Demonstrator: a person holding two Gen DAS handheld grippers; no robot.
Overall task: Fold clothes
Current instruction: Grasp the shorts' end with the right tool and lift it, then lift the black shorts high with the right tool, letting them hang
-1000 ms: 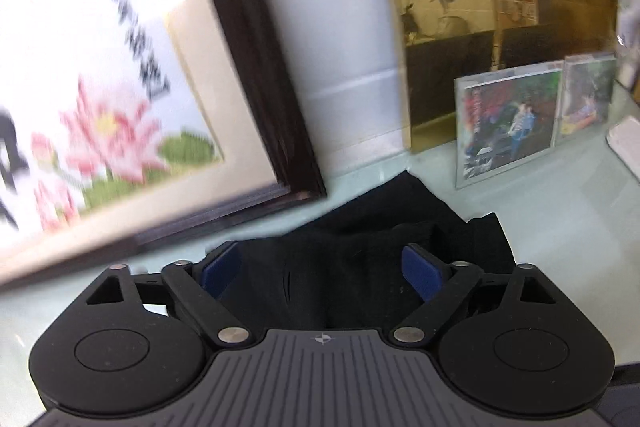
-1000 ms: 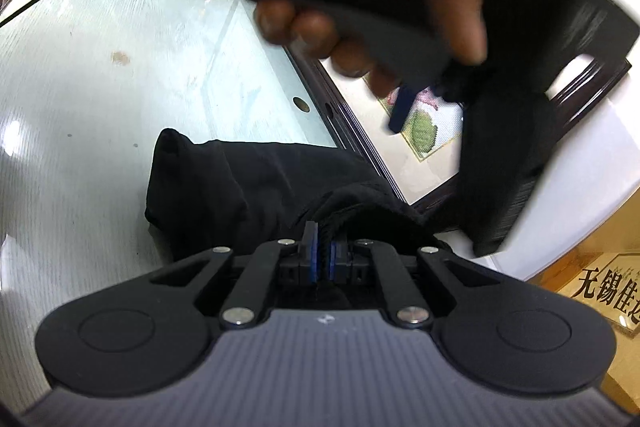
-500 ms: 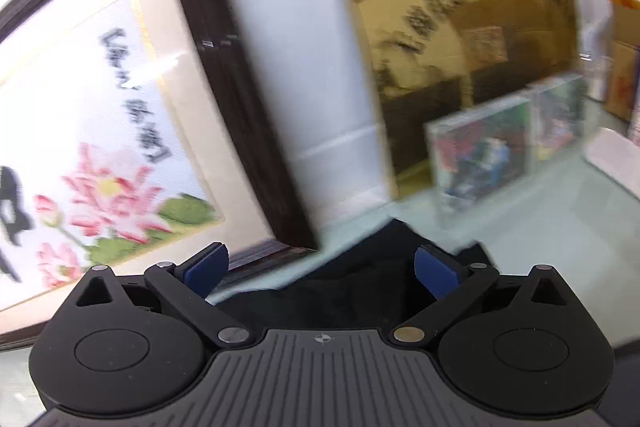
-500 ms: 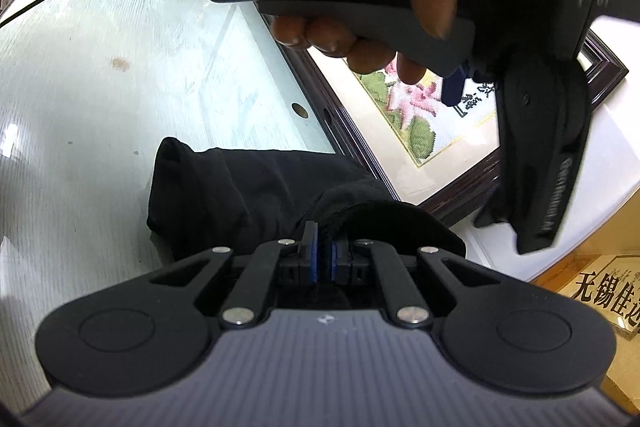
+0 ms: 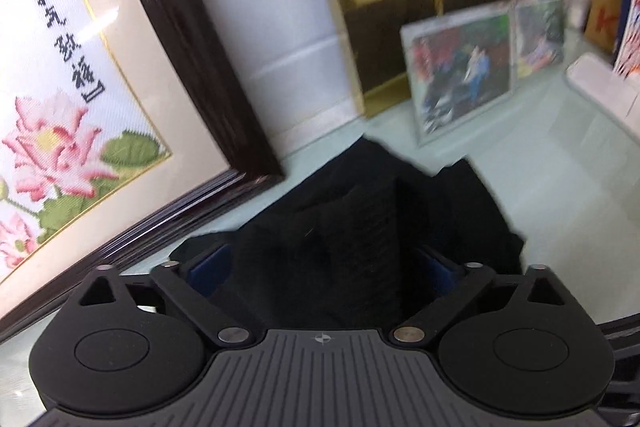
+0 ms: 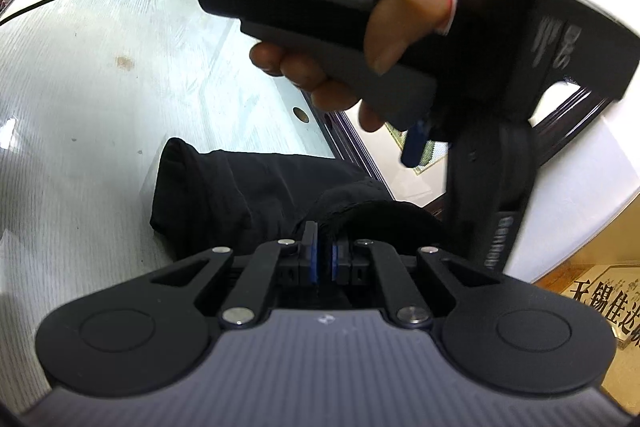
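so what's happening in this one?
A person with a gripper in each hand is folding a black garment on a pale glass-topped table. The right gripper is shut on a bunched fold of it. The left gripper hangs over the cloth, jaws wide but closing, fabric between the pads and not yet pinched. A framed lotus embroidery leans just behind.

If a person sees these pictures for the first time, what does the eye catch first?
Probably the black garment bunched on the pale table, with the right gripper shut on a fold. Next, the framed lotus embroidery leaning just behind it. The left gripper hangs over the cloth, its jaws closing.
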